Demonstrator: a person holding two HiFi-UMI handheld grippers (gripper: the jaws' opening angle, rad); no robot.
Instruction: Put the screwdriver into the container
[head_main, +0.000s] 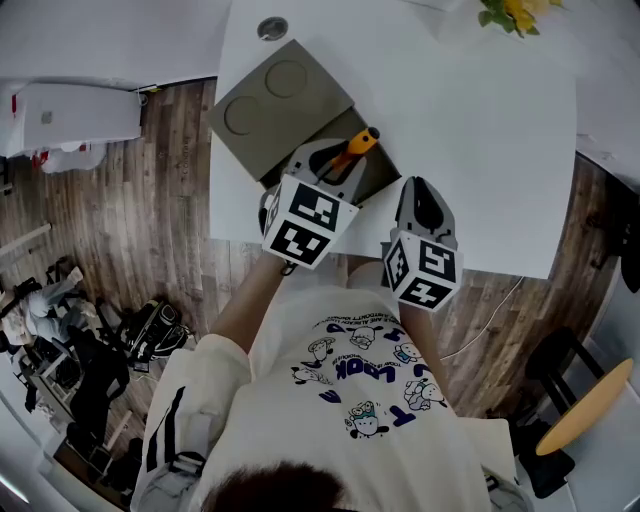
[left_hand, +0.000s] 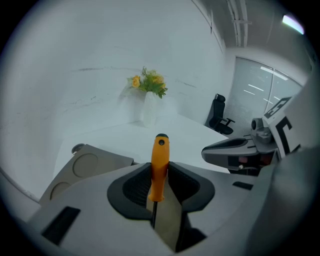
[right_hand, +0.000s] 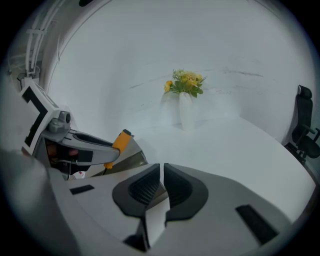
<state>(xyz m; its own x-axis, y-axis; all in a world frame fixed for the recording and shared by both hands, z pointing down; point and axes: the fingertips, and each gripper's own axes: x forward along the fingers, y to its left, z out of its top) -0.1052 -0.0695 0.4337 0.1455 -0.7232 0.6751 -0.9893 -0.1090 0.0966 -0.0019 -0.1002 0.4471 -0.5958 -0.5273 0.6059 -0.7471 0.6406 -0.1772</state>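
The left claw (head_main: 333, 168) is clamped on the screwdriver's (head_main: 358, 146) orange handle. The shaft runs back toward the wrist and the handle end points to 1 o'clock in the head view. The right claw (head_main: 422, 205), its jaws nearly together and empty, hangs just beside at 3 o'clock. Beyond, on the table (head_main: 470, 120), the grey container (head_main: 285, 105) seems to open directly under the screwdriver.
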